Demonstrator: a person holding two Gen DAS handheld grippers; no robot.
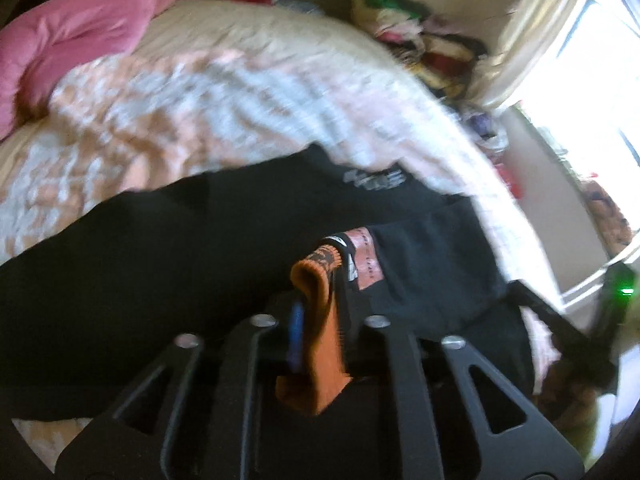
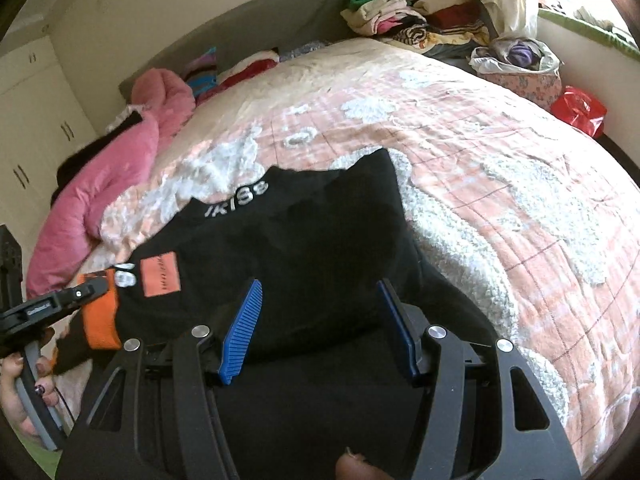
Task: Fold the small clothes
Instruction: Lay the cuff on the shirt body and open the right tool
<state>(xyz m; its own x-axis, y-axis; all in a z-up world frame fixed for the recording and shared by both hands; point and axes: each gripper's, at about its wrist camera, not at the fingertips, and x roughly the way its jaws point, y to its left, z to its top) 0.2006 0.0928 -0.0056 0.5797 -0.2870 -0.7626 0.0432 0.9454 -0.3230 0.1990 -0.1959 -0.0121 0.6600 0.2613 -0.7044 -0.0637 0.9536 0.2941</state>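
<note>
Where the pink-and-white quilted bedspread with fleecy white patches (image 2: 460,152) covers the bed, a black long-sleeved garment with white lettering at the neck (image 2: 304,240) lies spread flat on it, collar away from the cameras.

Item one: the garment carries an orange rectangular sewn patch (image 2: 160,274) near one sleeve, and that sleeve ends in an orange ribbed cuff (image 1: 320,320).

Item two: the left gripper (image 1: 316,312), black-framed with blue pads, has its jaws nearly together and pinching the orange cuff (fabric hangs down between the fingers toward the lens). In the right wrist view this tool enters from the left edge, a hand (image 2: 24,396) with dark-painted nails around its grey handle.

Item three: the right gripper (image 2: 320,332), same make, has its blue ribbed pads (image 2: 242,332) standing well apart, nothing pressed between them; it hangs over the lower body of the black garment. Whether the pad tips touch the cloth cannot be told.

Item four, surroundings: a pink padded quilt (image 2: 116,184) bunched along the bed's left side; a heap of folded mixed clothes (image 2: 416,12) at the far corner; a red plastic bag (image 2: 580,110) beside the bed; white cupboard doors (image 2: 32,120) at left; a bright window with pale curtain (image 1: 560,36), left wrist view blurred.
</note>
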